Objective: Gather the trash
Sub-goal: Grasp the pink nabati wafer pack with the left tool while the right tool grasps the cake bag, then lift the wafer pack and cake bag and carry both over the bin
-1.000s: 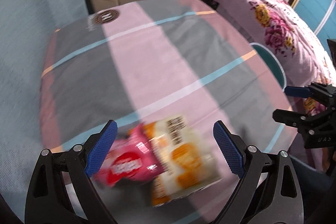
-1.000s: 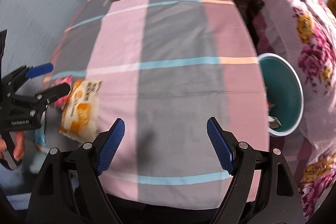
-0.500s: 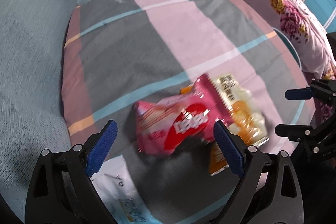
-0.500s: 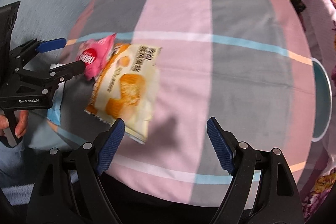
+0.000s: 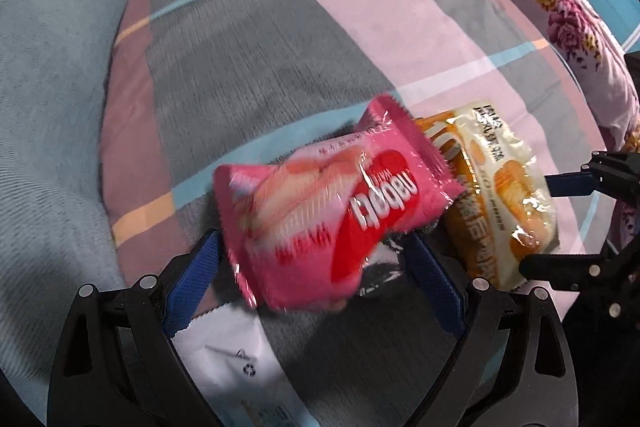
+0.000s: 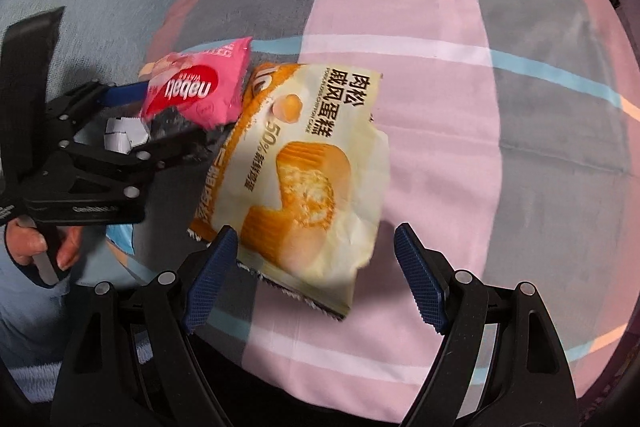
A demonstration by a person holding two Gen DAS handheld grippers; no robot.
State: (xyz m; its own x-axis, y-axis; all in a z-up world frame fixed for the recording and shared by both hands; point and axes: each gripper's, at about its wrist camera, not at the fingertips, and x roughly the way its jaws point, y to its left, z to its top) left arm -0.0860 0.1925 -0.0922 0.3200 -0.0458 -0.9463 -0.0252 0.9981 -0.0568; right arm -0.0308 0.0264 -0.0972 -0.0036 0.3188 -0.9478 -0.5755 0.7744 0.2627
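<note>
pink wrapper (image 5: pixel 320 223) — between left tongs (image 5: pixel 316 279) | cake wrapper (image 6: pixel 304 179) — before right tongs (image 6: pixel 316 275)

Three wrappers lie on the cloth: one pink wafer wrapper (image 5: pixel 320 227) at centre frame, one cream-and-orange cake wrapper (image 6: pixel 308 167) at centre of the right wrist view, and one white wrapper (image 5: pixel 236 363) at the lower left. Two grippers show, one hand.
</note>
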